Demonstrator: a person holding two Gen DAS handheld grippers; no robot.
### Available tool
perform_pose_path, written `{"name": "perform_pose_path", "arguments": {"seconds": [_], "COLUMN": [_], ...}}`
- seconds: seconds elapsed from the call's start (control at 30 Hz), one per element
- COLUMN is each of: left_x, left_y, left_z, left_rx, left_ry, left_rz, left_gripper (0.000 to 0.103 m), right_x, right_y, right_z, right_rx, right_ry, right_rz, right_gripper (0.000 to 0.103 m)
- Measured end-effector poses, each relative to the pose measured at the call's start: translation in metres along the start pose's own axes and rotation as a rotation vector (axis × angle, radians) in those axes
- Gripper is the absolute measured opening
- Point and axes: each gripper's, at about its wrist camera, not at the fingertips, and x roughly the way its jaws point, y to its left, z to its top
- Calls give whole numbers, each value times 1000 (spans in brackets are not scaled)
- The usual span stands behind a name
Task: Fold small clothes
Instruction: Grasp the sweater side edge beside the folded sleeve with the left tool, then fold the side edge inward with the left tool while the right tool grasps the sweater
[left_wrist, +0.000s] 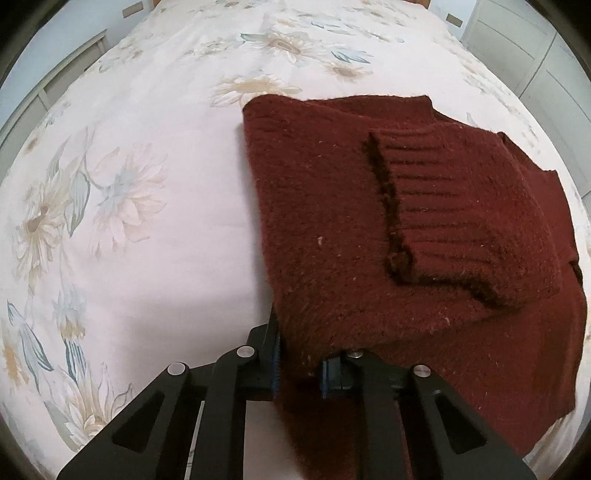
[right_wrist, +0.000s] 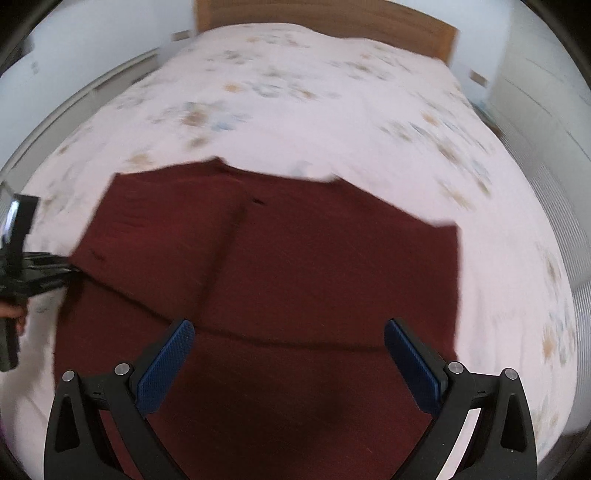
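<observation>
A dark red knitted sweater (left_wrist: 332, 229) lies partly folded on the bed, with a ribbed cuff (left_wrist: 443, 206) folded over on top. My left gripper (left_wrist: 299, 365) is shut on the sweater's near left edge and holds that edge a little off the sheet. In the right wrist view the sweater (right_wrist: 295, 277) fills the middle, blurred by motion. My right gripper (right_wrist: 288, 354) is open and empty above the sweater's near part. The left gripper (right_wrist: 22, 273) shows at the far left of that view, at the sweater's edge.
The bed has a pale floral sheet (left_wrist: 129, 184) that spreads to the left and behind the sweater. A wooden headboard (right_wrist: 332, 26) stands at the far end. White cabinets (left_wrist: 535, 55) stand along the right side.
</observation>
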Motion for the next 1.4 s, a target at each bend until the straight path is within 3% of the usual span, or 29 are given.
{"name": "perform_pose_path", "arguments": {"seconds": [0.27, 0.43, 0.67, 0.83, 0.93, 1.03, 1.07, 1.1, 1.23, 1.4], "left_x": [3, 2, 3, 9, 8, 8, 7, 9, 7, 7], "left_y": [12, 13, 13, 15, 16, 16, 16, 16, 16, 14], "left_z": [-2, -1, 5, -5, -9, -11, -12, -10, -11, -11], "left_rx": [-17, -10, -21, -19, -16, -15, -16, -16, -21, -23], "left_ry": [8, 11, 13, 8, 7, 7, 6, 6, 6, 8], "left_rz": [-12, -5, -9, -17, -21, -19, -17, -16, -14, -12], "left_gripper": [13, 14, 14, 14, 14, 15, 15, 15, 15, 14], "right_x": [42, 80, 119, 126, 128, 121, 118, 115, 102, 74], "right_y": [111, 149, 157, 153, 155, 160, 162, 162, 141, 82], "right_z": [40, 49, 50, 50, 49, 52, 53, 54, 59, 66], "right_rx": [-269, -358, -399, -367, -360, -385, -405, -421, -356, -176], "right_ry": [40, 94, 145, 144, 159, 137, 130, 121, 114, 73], "right_rz": [58, 58, 25, 51, 72, 70, 43, 16, 55, 92], "right_gripper": [102, 102, 102, 101, 87, 47, 26, 20, 18, 17]}}
